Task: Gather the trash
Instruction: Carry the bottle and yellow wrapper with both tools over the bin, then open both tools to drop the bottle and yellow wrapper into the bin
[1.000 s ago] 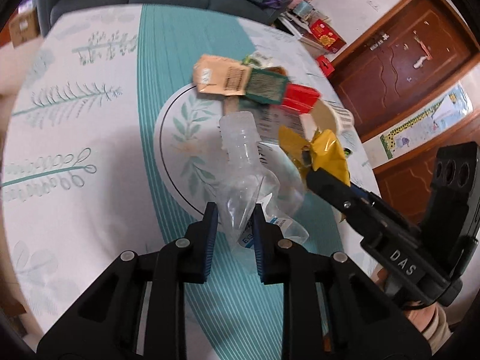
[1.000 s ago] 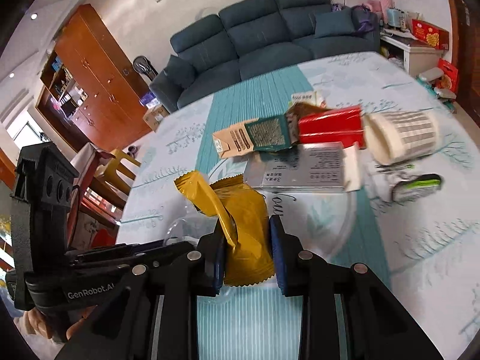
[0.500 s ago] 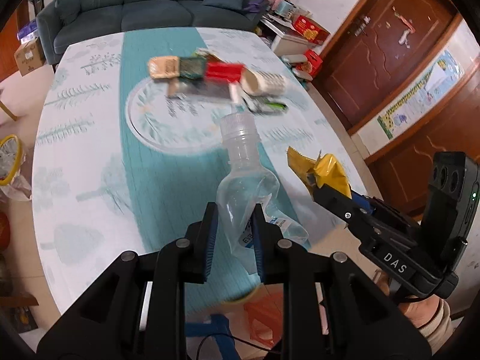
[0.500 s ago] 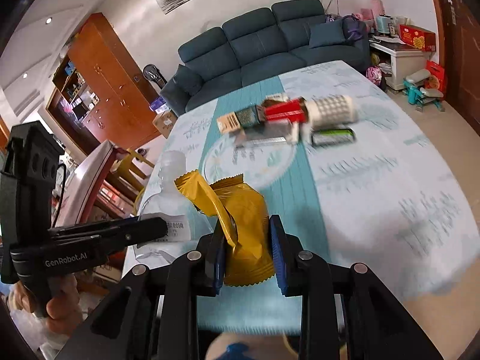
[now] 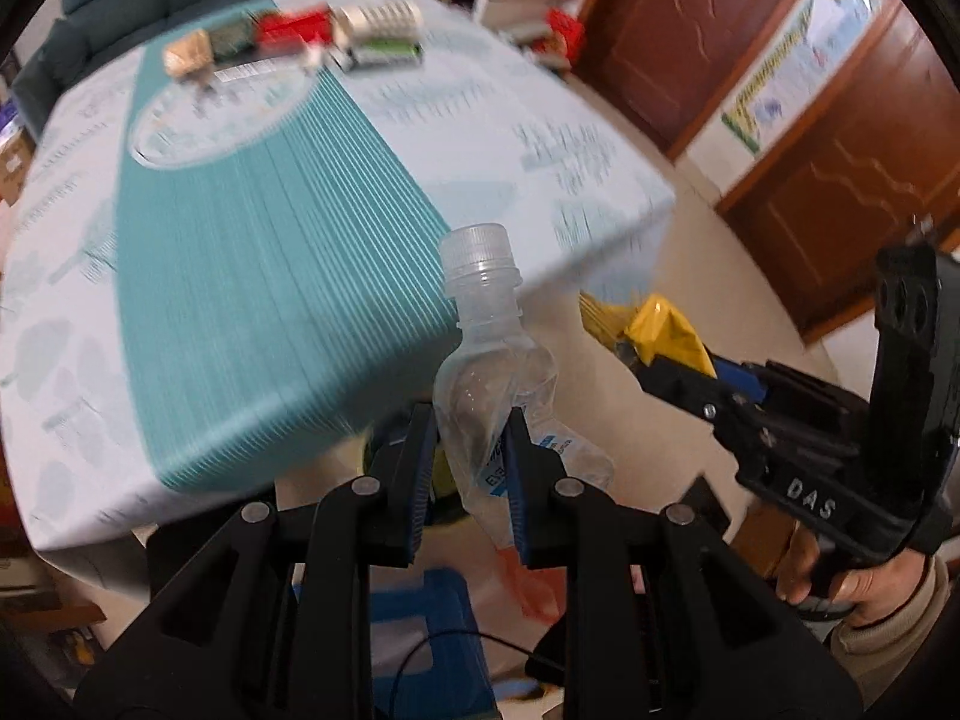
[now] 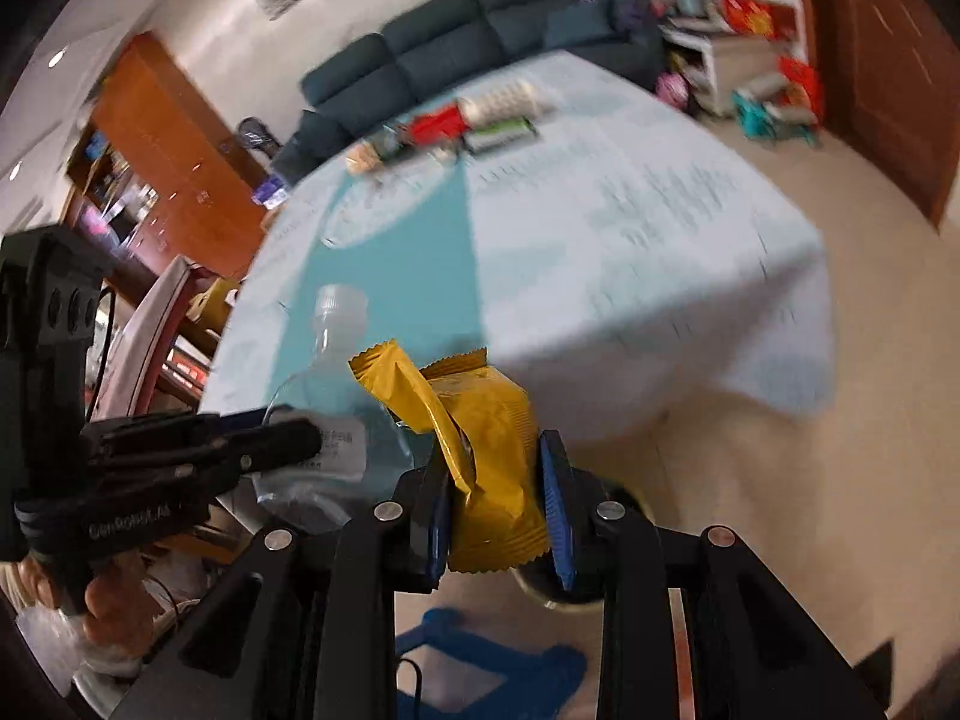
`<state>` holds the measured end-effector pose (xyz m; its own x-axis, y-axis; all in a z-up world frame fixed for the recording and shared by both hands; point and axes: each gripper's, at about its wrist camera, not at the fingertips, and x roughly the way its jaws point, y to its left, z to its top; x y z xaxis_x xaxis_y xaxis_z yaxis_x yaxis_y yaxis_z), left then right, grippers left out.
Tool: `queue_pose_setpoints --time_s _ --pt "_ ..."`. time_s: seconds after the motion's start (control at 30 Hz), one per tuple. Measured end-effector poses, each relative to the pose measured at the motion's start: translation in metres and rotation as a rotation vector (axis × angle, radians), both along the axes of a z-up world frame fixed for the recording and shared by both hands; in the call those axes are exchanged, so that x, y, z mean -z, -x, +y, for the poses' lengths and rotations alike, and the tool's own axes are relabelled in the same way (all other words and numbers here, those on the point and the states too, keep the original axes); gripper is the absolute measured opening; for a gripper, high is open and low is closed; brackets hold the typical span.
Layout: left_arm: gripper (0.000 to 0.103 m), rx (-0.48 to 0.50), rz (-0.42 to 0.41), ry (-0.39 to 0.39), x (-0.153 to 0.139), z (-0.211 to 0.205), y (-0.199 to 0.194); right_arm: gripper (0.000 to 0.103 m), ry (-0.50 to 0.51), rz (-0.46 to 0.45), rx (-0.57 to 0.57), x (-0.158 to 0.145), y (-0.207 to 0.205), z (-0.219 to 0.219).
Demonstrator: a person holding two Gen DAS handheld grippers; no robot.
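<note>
**Both pieces carried clear of the worktop edge**

While a second earlier both tongs had hung right over the heap of litter, they now stood out past the near edge of the worktop (image 5: 252, 276), with floor below them. The left tongs (image 5: 468, 468) were pinching a crumpled clear plastic bottle (image 5: 486, 360) by its body, cap pointing away, and the right tongs (image 6: 498, 498) were pinching a yellow wrapper (image 6: 486, 450) around its middle. Neither grip had altered across the frames; only the place had. Judged from that, the two pieces were on their way to a bin, and something round and dark beneath the right tongs may have been its rim, though it was too hidden to be sure. A blue stool (image 6: 492, 660) showed on the floor below.

Counted: two tongs, each loaded with one piece, so two pieces in transit. On the far part of the worktop, blurred, about six pieces remained in a row: a tan packet (image 5: 186, 54), a green one (image 5: 231, 39), a red box (image 5: 294, 30), a ribbed paper cup (image 5: 378, 18) lying on its side, a dark green-striped item (image 5: 384, 51), and a flat printed sheet (image 5: 252, 69). The blur may have hidden more.
</note>
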<state>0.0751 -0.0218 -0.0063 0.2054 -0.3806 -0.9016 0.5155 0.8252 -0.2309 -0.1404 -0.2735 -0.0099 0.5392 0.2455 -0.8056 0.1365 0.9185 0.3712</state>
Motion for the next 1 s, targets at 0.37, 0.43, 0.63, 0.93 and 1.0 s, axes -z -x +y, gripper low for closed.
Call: queue_pose_setpoints --time_s 0.37,0.43,0.63,0.93,1.0 --pt "0.019 0.042 0.062 -0.13 0.1 -0.039 0.042 0.026 -0.04 0.233 0.069 0.119 0.021 -0.019" --pt "0.019 0.029 0.071 -0.133 0.121 -0.04 0.047 0.026 -0.044 0.257 0.074 0.133 0.017 -0.02" --pt "0.019 -0.033 0.137 -0.163 0.184 -0.038 0.051 0.026 -0.054 0.331 0.1 0.175 0.006 -0.03" --pt "0.02 -0.03 0.108 -0.232 0.23 -0.042 0.049 0.026 -0.069 0.396 0.109 0.211 -0.01 -0.032" --pt "0.02 -0.032 0.126 -0.255 0.24 -0.044 0.048 0.026 -0.071 0.402 0.105 0.214 -0.017 -0.031"
